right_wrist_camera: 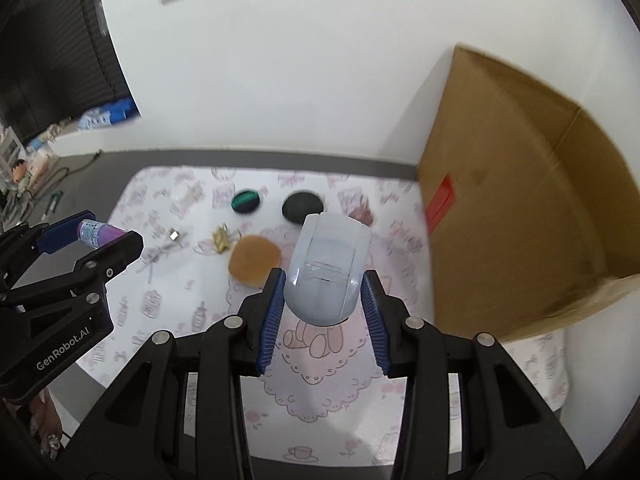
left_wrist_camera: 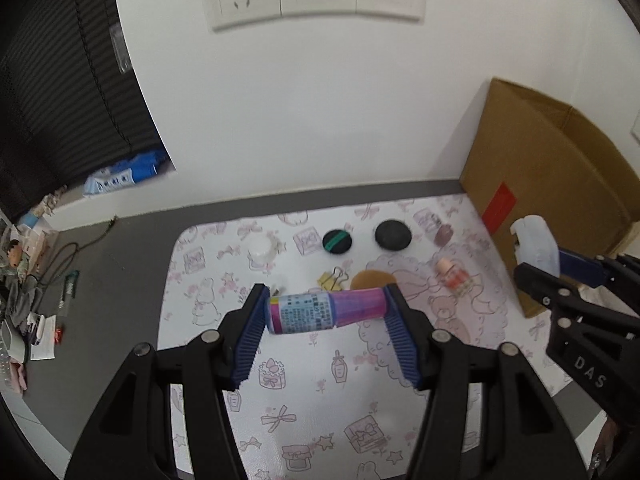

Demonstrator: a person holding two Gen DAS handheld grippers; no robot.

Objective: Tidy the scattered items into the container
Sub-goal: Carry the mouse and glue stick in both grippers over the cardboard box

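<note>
Left wrist view has my left gripper (left_wrist_camera: pixel 326 312) clamped end to end on a purple labelled tube (left_wrist_camera: pixel 326 311), raised over the bench's middle. My right gripper (right_wrist_camera: pixel 323 300) grips a pale grey mouse-like casing (right_wrist_camera: pixel 326 270). I should carry both level toward the cardboard box (right_wrist_camera: pixel 520 192) at the bench's right edge, releasing only above its opening.

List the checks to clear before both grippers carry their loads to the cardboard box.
1. Left gripper shut on purple tube, held by its ends: ok.
2. Right gripper shut on white mouse: ok.
3. Both loads lifted off the mat: ok.
4. Cardboard box near the right gripper: ok.
5. Box opening reachable: cannot tell.
6. Grippers apart from each other: ok.
</note>
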